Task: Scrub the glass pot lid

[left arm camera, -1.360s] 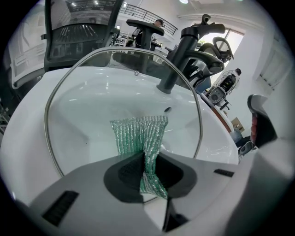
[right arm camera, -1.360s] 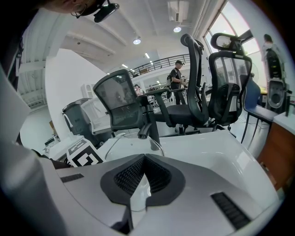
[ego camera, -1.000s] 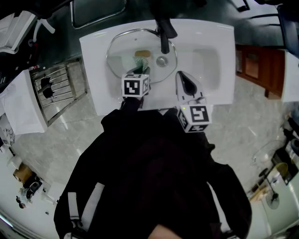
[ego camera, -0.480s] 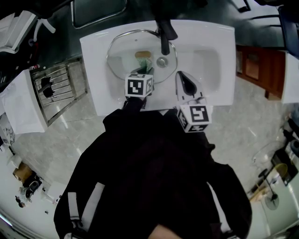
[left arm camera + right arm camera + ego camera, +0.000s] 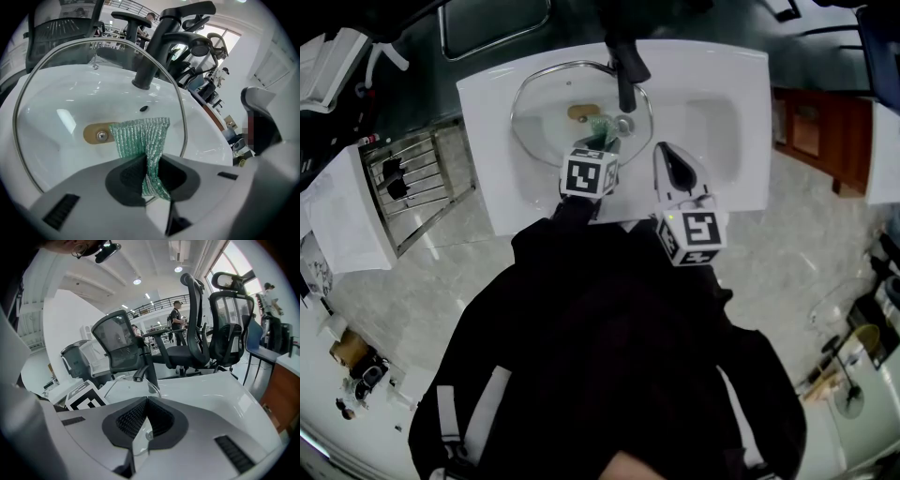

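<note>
Head view: glass lid lies in the white sink, upper centre of frame, under the black tap; left gripper over the lid's right part, right gripper off its right rim, so left is nearer.

Left gripper view: jaws clamped on a green mesh cloth, knit w/ a silvery glint; the cloth's free end lies on the glass just right of the brown centre disc w/ screw; unscrubbed glass spreads left and up; lid round, clear, thin metal rim.

Right gripper view: jaws together, nothing between; lid rim ahead at lower centre.
</note>
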Action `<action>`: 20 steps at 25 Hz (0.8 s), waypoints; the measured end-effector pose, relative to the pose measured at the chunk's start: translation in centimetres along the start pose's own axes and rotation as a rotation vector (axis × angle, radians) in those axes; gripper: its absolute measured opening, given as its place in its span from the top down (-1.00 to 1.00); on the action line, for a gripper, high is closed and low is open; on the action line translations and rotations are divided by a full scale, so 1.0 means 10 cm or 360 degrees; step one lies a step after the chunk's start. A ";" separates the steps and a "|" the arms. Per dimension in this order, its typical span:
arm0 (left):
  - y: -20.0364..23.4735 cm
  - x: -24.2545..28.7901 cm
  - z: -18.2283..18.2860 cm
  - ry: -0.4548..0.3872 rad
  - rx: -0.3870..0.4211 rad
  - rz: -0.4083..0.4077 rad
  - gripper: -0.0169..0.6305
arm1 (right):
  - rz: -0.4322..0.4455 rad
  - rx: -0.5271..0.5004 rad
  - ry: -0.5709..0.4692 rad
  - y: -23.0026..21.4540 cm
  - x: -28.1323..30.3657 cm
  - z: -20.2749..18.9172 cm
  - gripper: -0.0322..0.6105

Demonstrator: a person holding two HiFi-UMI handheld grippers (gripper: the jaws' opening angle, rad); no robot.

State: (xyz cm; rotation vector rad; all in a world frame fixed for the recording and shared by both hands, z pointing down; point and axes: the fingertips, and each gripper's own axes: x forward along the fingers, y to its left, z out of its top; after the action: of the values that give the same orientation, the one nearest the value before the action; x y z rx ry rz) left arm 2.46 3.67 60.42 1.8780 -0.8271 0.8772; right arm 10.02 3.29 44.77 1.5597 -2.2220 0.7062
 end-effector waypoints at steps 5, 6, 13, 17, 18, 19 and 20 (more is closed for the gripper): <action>-0.05 0.01 0.01 0.0006 0.0011 -0.0018 0.76 | -0.0013 0.0025 0.0003 -0.01 -0.02 0.01 0.89; -0.06 0.02 0.01 0.0006 0.0016 -0.0020 0.76 | -0.0017 0.0039 0.0006 -0.01 -0.02 0.02 0.89; -0.12 0.03 0.03 0.0012 0.0031 -0.0031 0.76 | -0.0050 0.0053 0.0019 -0.08 -0.05 -0.02 0.89; -0.16 0.06 0.05 0.0010 0.0039 -0.0041 0.76 | -0.0062 0.0058 0.0015 -0.12 -0.07 -0.03 0.89; -0.18 0.07 0.05 0.0013 0.0039 -0.0045 0.76 | -0.0061 0.0057 0.0015 -0.12 -0.08 -0.03 0.89; -0.19 0.07 0.05 0.0015 0.0041 -0.0050 0.76 | -0.0060 0.0054 0.0015 -0.13 -0.08 -0.03 0.89; -0.21 0.07 0.05 0.0016 0.0043 -0.0054 0.76 | -0.0061 0.0054 0.0014 -0.13 -0.09 -0.03 0.89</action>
State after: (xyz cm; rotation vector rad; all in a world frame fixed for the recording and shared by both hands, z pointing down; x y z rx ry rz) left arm 4.64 3.88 59.95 1.9042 -0.7788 0.8803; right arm 11.56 3.81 44.84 1.6075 -2.1789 0.7420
